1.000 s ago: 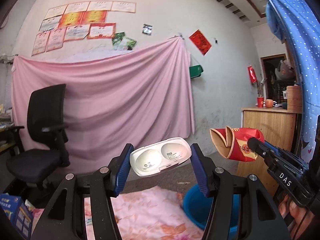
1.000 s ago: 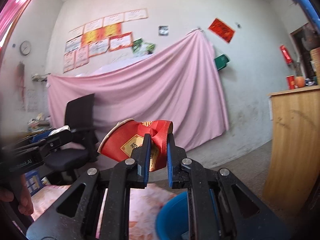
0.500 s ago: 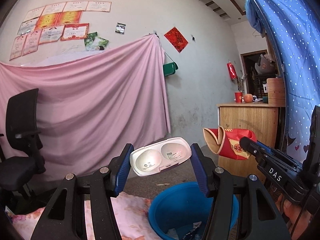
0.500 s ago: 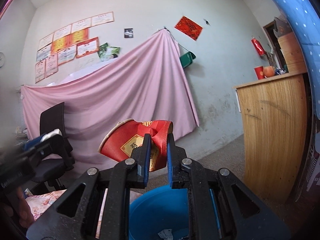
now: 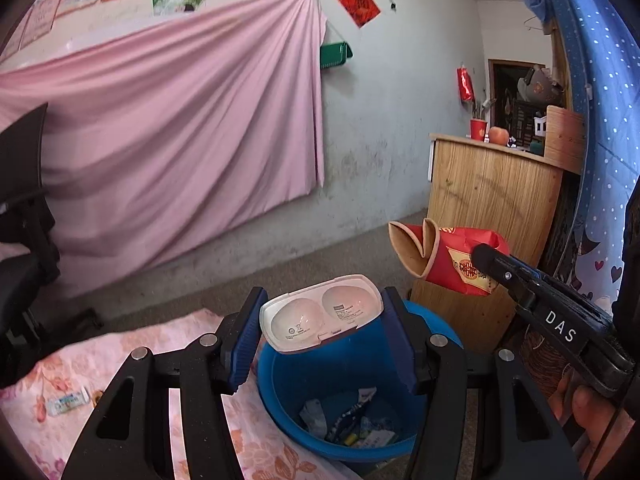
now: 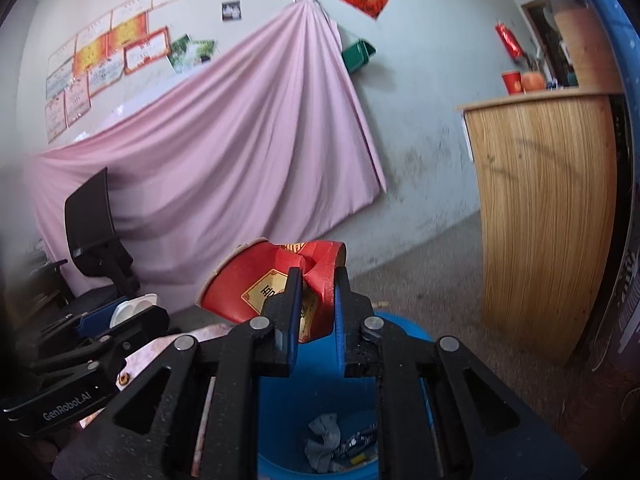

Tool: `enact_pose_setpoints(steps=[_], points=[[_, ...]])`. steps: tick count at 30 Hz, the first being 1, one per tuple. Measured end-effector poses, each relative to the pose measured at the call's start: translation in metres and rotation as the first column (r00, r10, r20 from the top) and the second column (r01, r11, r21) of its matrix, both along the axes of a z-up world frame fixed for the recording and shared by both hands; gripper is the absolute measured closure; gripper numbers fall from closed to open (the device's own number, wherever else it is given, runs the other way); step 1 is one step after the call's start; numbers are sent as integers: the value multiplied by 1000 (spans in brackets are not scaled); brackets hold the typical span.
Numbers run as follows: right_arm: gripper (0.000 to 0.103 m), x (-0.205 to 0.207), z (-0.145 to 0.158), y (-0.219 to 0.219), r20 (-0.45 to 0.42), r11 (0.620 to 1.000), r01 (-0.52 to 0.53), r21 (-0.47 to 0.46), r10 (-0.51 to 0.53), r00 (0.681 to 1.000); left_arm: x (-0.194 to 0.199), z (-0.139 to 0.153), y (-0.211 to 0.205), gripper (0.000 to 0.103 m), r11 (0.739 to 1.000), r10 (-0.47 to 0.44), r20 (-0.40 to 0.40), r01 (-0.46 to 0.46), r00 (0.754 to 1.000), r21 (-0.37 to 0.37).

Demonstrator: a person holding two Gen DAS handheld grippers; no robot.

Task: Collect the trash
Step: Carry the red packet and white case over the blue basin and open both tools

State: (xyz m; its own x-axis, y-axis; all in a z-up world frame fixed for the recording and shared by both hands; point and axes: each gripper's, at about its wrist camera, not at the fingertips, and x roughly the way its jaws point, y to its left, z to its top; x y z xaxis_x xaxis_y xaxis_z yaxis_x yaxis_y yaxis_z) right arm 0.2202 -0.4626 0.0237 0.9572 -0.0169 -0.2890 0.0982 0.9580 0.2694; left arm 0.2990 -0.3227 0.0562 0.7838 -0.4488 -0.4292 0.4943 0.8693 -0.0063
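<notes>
Holding a piece of rubbish in each tool, the person has both poised over the blue bucket (image 5: 276, 376). The left gripper (image 5: 320, 320) has its jaws clamped on a white plastic tray (image 5: 320, 314) with two round hollows; the tray spans the gap from one blue pad to the other, its long axis running straight across the jaws, tilted a little up toward the right pad. The right gripper (image 6: 316, 300) has its jaws closed on a crushed red paper cup (image 6: 256, 284), pinching the crumpled base so that the open mouth sticks out to the left of the jaws and the cup's long axis lies crosswise.

What matters for the coming release is what sits beneath each jaw pair. In the left wrist view the bucket's opening lies directly below and just forward of the tray, with wrappers (image 5: 348, 416) visible at the bottom. In the right wrist view the bucket (image 6: 400, 322) fills the space below the jaws, so the cup hangs over it as well. Both look ready to drop; the tray, sitting squarely above the opening, seems the safer first release. The cup's overhanging mouth points toward the floral cloth (image 5: 100, 364) beside the bucket, so it may tumble toward the rim.
</notes>
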Motion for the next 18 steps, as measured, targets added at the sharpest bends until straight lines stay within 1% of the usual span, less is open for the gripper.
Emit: enact_pose_setpoints(steps=[3, 8, 13, 18], points=[[65, 8, -7, -6, -41, 1000, -1, 14, 1, 999, 10, -5, -1, 51, 1000, 1, -65, -1, 998, -4], [65, 16, -18, -12, -96, 999, -4, 37, 8, 995, 26, -13, 0, 51, 1000, 22, -162, -23, 987, -4], [64, 24, -27, -13, -149, 999, -8, 38, 13, 989, 31, -16, -2, 51, 1000, 20, -202, -21, 979, 0], [62, 28, -31, -15, -171, 999, -7, 37, 13, 985, 33, -22, -3, 51, 1000, 24, -219, -21, 975, 16]])
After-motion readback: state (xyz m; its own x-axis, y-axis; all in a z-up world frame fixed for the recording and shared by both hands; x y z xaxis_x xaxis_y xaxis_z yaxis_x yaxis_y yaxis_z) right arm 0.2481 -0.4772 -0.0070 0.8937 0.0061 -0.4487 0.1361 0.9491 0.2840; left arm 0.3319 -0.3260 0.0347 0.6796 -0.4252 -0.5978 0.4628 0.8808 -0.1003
